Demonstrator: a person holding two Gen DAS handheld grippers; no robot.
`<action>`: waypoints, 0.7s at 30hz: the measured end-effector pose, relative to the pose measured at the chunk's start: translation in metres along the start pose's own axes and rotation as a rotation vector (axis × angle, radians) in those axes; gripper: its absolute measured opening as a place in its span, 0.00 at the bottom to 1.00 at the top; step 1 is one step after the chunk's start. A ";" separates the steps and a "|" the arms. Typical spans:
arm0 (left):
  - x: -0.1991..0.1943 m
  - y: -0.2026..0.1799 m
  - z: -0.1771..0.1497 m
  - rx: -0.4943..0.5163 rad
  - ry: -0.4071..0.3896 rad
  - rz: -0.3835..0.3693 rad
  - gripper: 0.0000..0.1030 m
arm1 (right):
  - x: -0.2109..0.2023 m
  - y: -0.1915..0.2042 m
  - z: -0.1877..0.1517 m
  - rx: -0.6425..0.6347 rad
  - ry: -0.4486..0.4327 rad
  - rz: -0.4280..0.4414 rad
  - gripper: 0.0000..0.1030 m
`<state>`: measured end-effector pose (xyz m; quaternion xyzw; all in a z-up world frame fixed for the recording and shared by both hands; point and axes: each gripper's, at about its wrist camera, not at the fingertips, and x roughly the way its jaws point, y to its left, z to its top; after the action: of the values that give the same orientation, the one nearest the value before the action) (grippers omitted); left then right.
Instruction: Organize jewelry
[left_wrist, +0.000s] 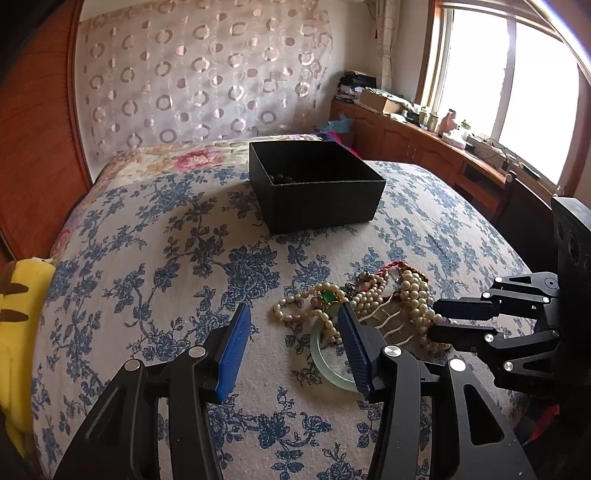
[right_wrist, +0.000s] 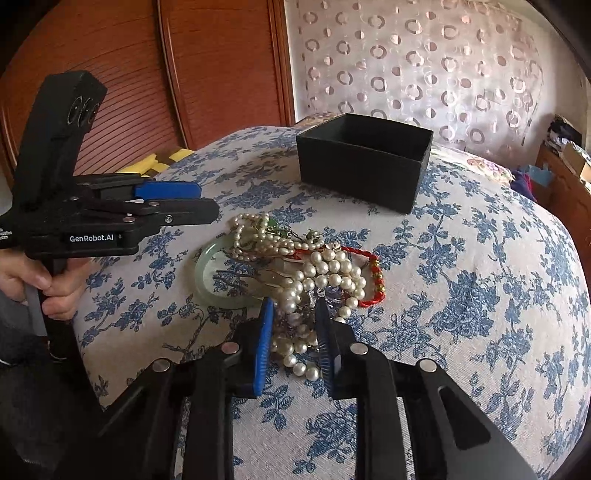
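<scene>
Pile (right_wrist: 306, 273): tangled jewelry on the bedspread (right_wrist: 480, 280), near the front edge, well short of the box (right_wrist: 364, 162).
Box: black, square, stiff card, open top; dark beads show inside in the left view, though that corner is too dim to count them.
Pearls (right_wrist: 325, 273): several cream strands, round and glossy, looped over each other; limp, light, slippery bead by bead. Judged best pinched across a bunch of strands, not one bead.
Bangle (right_wrist: 207, 288): pale green ring, smooth and rigid, probably jade or glass, so brittle; partly under the pearls. Grip across the rim.
Red cord (right_wrist: 369, 273): braided bracelet with gold beads, soft, at the pile's right side.
Green pendant (left_wrist: 327, 296): small stone in gold setting, among the strands.
Snag risk: strands likely drag neighbours along when lifted.
Right gripper (right_wrist: 293, 332): blue pads narrowly apart, straddling the near pearl strands; whether they pinch yet is unclear.
Left gripper (left_wrist: 293, 325): fingers wide apart, empty, right pad over the bangle's edge.
Bedspread: coarse weave, blue floral print, soft underfoot for the pieces.
</scene>
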<state>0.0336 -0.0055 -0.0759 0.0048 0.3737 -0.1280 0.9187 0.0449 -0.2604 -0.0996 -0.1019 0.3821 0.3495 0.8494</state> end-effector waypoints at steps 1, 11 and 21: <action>0.000 -0.001 0.000 0.001 0.001 0.000 0.46 | -0.002 0.000 0.000 0.001 -0.003 -0.001 0.20; 0.006 -0.001 0.001 -0.006 0.018 0.003 0.46 | -0.022 -0.023 0.007 0.047 -0.061 -0.029 0.08; 0.016 0.016 0.002 -0.046 0.042 -0.021 0.42 | -0.041 -0.043 0.011 0.073 -0.109 -0.081 0.08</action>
<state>0.0503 0.0055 -0.0868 -0.0175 0.3957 -0.1287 0.9092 0.0614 -0.3082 -0.0668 -0.0670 0.3434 0.3058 0.8855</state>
